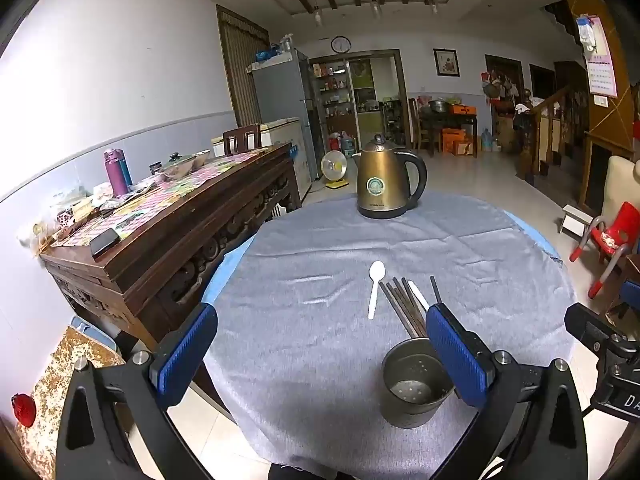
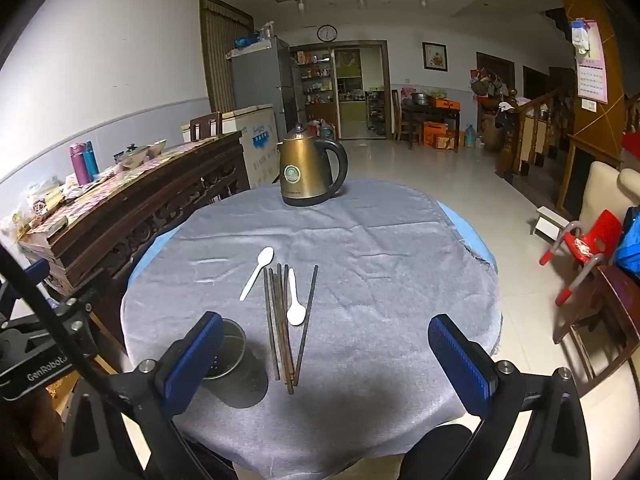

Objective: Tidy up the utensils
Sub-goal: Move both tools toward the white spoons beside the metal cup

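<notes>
Chopsticks (image 2: 282, 320), dark and wooden, lie beside a perforated steel cup (image 1: 416, 384) near the table's front edge; both the left gripper (image 1: 320, 360) and the right gripper (image 2: 326, 360) gape, empty

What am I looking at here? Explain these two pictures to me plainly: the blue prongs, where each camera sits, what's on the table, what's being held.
A person holds two hand-held grabbers, each carrying a wide-angle camera looking along its blue fingers. One picture comes from the left gripper, the other from the right gripper. Both are open and hold nothing. On the table's grey cloth lie two white spoons, a bunch of dark chopsticks and a metal cup with a holed bottom. A bronze kettle stands at the far side.
</notes>
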